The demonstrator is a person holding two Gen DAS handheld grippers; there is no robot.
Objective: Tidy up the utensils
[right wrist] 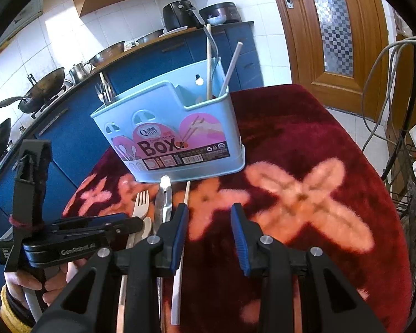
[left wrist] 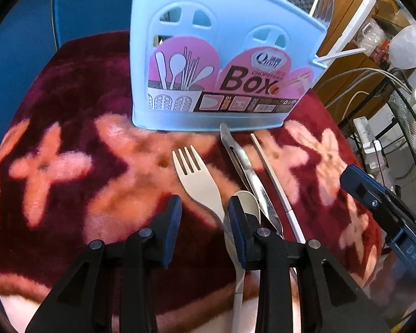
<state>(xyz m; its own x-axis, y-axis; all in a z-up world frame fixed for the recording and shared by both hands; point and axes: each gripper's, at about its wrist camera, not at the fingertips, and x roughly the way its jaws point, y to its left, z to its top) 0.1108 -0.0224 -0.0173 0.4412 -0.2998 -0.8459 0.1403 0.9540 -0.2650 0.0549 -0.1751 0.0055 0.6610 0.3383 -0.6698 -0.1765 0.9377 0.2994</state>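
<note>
A light blue utensil box [left wrist: 222, 63] stands on a red flowered cloth [left wrist: 69, 127]; in the right wrist view the box [right wrist: 174, 136] holds chopsticks in its right compartment and metal forks at its left end. In front of it lie a cream fork [left wrist: 197, 177], a cream spoon [left wrist: 248, 205], a metal knife [left wrist: 246, 172] and a white chopstick [left wrist: 274, 180]. My left gripper [left wrist: 203, 213] is open, low over the fork's neck. My right gripper [right wrist: 209, 222] is open and empty, just right of the chopstick [right wrist: 180, 249] and knife [right wrist: 163, 202].
Blue kitchen cabinets [right wrist: 77, 144] with woks and pots stand behind the table. A wooden door [right wrist: 332, 27] is at the right. Cables and a wire rack [right wrist: 402, 183] stand past the table's right edge.
</note>
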